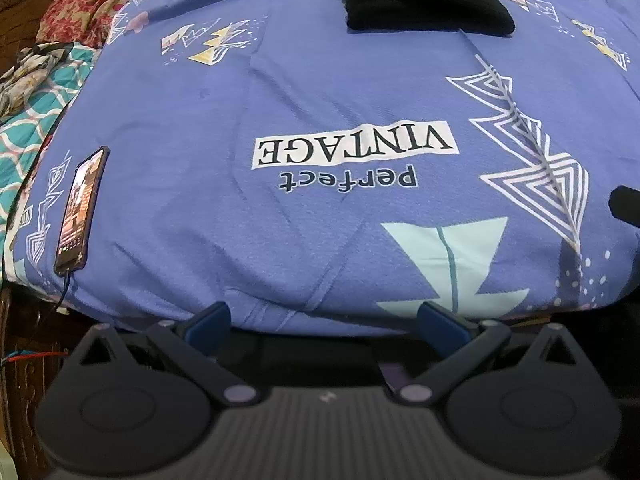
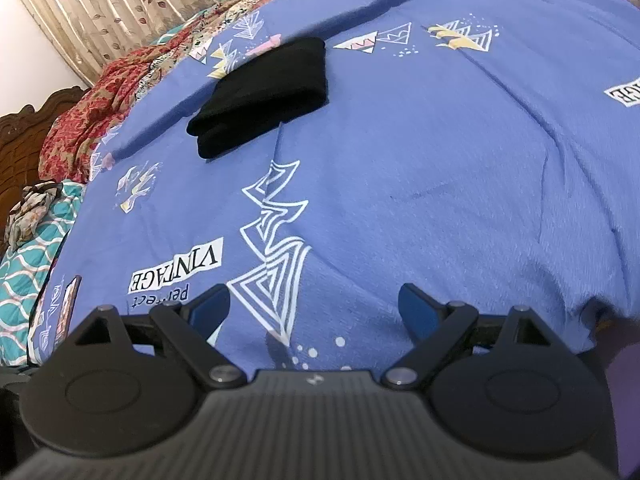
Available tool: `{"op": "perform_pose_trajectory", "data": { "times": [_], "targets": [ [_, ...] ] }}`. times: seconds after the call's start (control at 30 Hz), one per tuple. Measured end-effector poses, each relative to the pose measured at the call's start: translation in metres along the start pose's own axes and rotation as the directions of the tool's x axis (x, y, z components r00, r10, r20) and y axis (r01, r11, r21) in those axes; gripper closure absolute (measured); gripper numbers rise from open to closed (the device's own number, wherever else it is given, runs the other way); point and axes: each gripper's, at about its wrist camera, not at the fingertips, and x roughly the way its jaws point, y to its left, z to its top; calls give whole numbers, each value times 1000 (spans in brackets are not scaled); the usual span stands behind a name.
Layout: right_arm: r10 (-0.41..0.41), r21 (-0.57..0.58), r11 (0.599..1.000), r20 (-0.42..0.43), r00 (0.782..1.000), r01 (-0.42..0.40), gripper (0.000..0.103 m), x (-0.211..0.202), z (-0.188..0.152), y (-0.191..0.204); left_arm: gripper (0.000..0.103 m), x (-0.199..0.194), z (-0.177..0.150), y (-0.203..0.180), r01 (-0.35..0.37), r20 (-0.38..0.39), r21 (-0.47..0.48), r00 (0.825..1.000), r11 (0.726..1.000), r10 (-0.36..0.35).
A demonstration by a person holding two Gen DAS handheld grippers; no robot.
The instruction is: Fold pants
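Both your grippers, left gripper [image 1: 324,316] and right gripper [image 2: 314,300], hover with jaws spread, empty; black pants [image 2: 264,96] sit folded far across the bed [image 2: 440,184] — looks finished, just withdraw.

One pair of black pants [image 2: 260,96] out there, folded into a single bundle on the bed, and that's the only garment of its kind on the blue bedsheet [image 2: 420,168]. One bedsheet, then, printed with triangles, and two "VINTAGE" labels show in the right wrist view. One phone [image 1: 80,208] lies near the left edge, with one cable running off its lower end. Two grippers: the left gripper [image 1: 324,316] and the right gripper [image 2: 316,304], two blue fingers on each, four in all, both pairs spread apart. One teal patterned cloth [image 1: 28,120], one red floral cloth [image 2: 92,120], one curtain [image 2: 120,4].
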Motion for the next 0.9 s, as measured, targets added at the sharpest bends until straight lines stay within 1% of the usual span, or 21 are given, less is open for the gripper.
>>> {"op": "perform_pose_trajectory", "data": {
  "times": [0.17,0.33,0.43,0.53,0.63,0.67,0.77,0.9],
  "targets": [
    [-2,-11,1000,11,1000,2,11,-1,0,2,0,-4,1,1,2,25,-8,1000,1000,-2],
    [-6,-33,999,13,1000,7,11,-3,4,7,0,-20,7,2,13,117,-6,993,1000,-12],
    [-4,-57,998,41,999,7,11,-13,15,11,0,-29,17,2,33,167,-9,986,999,-31],
    [-10,-100,995,68,998,17,10,-23,29,17,0,-38,30,0,87,202,-17,976,996,-81],
    [-10,-148,989,87,996,23,10,-33,45,23,0,-49,41,-2,124,259,-22,959,992,-114],
    [-14,-167,986,99,995,30,10,-36,50,25,0,-54,45,-3,130,283,-19,952,991,-119],
    [-25,-201,978,154,988,56,9,-48,63,29,0,-62,51,-8,130,323,-25,939,991,-115],
    [-25,-214,974,225,974,75,7,-55,74,32,0,-64,55,-8,134,343,-35,932,990,-114]
  ]
}}
